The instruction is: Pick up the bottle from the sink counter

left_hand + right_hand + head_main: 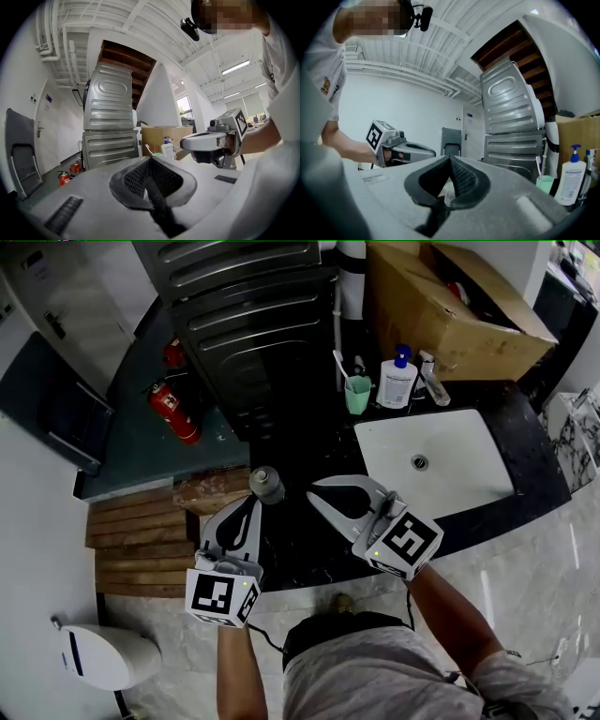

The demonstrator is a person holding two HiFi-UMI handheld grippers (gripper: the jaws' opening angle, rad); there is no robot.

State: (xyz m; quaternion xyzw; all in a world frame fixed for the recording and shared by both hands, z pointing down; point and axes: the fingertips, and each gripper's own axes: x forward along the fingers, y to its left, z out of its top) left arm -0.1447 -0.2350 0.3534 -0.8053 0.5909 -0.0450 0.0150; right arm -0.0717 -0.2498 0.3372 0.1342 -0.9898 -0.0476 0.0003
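Note:
A small clear bottle with a grey cap point(266, 485) stands on the black sink counter point(309, 554) near its left end. My left gripper point(253, 500) is shut, its tip just beside the bottle's near left side, with nothing between the jaws point(150, 159). My right gripper point(313, 491) lies to the bottle's right with its tips together and not touching it. In the right gripper view point(451, 159) something pale and see-through shows in the gap behind the joined tips. Whether it is the bottle I cannot tell. A white pump bottle point(397, 379) stands at the back of the counter.
A white basin point(469, 474) is set into the counter at right. Behind it are a green cup with a toothbrush point(357, 394) and a cardboard box point(450, 306). A stacked metal washer point(253, 315) rises ahead, with fire extinguishers point(174, 412) and wooden steps point(141, 540) at left.

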